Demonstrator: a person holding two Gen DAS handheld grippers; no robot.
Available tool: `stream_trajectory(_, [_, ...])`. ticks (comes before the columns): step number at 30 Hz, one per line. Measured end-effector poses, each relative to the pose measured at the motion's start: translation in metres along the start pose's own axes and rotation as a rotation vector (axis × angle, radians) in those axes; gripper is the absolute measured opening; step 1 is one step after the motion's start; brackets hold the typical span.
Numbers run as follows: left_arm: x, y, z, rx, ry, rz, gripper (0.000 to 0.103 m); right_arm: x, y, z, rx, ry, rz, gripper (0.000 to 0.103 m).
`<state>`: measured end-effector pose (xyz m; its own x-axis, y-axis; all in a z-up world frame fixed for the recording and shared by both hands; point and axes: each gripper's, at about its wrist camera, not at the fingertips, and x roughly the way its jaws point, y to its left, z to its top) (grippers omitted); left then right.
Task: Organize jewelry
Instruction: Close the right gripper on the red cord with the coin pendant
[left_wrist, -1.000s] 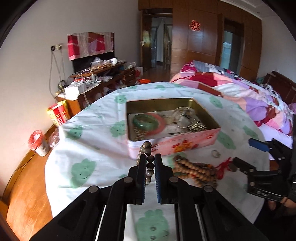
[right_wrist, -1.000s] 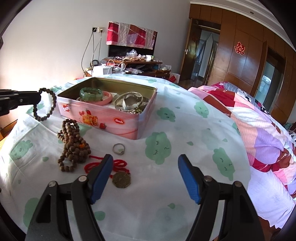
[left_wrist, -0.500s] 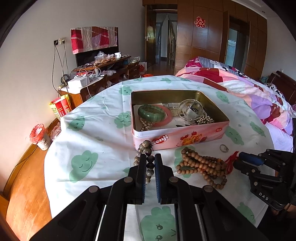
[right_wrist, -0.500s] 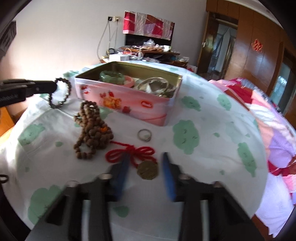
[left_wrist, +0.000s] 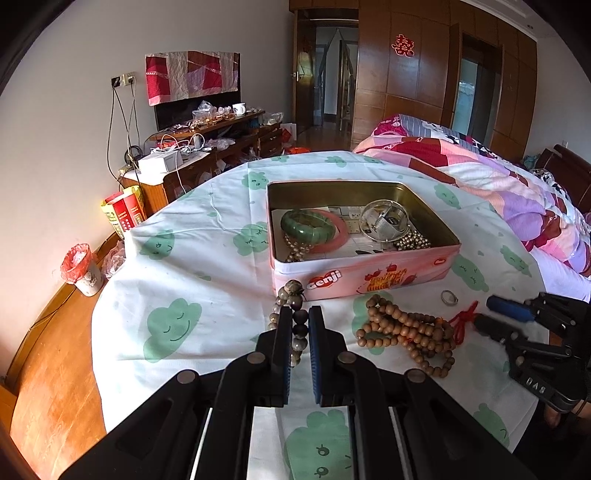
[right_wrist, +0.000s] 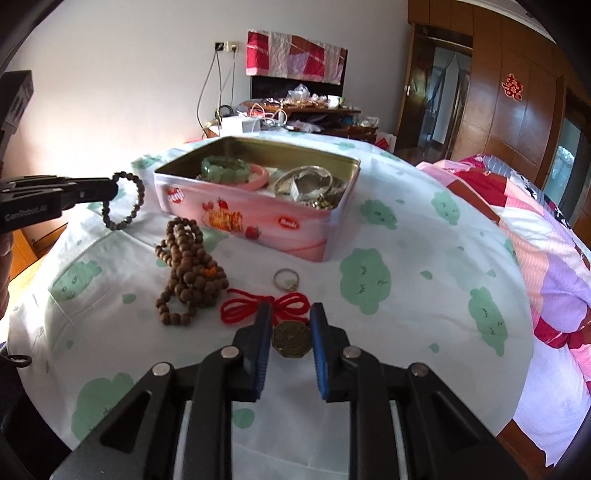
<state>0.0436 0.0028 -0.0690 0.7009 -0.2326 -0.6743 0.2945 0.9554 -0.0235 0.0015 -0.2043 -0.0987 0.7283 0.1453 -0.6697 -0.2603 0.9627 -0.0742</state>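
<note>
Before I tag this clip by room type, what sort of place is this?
Most likely a lived-in bedroom at home. A bed with a patchwork quilt fills the right side, wooden wardrobe doors line the far wall, and a cluttered low dresser stands by the wall beyond the cloth-covered table.

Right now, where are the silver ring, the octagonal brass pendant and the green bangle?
Silver ring (right_wrist: 286, 278): right wrist view, on its band.
Octagonal brass pendant (right_wrist: 291, 339): right wrist view, face centre.
Green bangle (left_wrist: 309, 226): left wrist view, near rim.

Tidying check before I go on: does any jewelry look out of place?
Yes: the brown bead strand, silver ring and red-corded pendant lie loose on the cloth outside the tin.
</note>
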Motion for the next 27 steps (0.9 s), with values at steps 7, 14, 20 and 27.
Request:
stream_trajectory(7, [0.002, 0.0, -0.001, -0.002, 0.01, -0.007, 0.008, 0.007, 0.003, 0.005, -0.021, 0.0, -0.01, 0.058])
stream_trajectory(14, [0.002, -0.001, -0.001, 0.001, 0.011, -0.009, 0.008, 0.014, 0.0, -0.001, -0.008, 0.046, 0.06, 0.002])
stream_trajectory(20, [-0.001, 0.0, 0.001, -0.003, 0.006, -0.01, 0.008, 0.005, 0.0, 0.0, -0.006, 0.019, 0.059, 0.003])
stream_trajectory(27, [-0.004, 0.0, 0.004, -0.004, -0.005, -0.011, 0.008, -0.015, -0.001, 0.012, -0.003, -0.041, 0.054, 0.003])
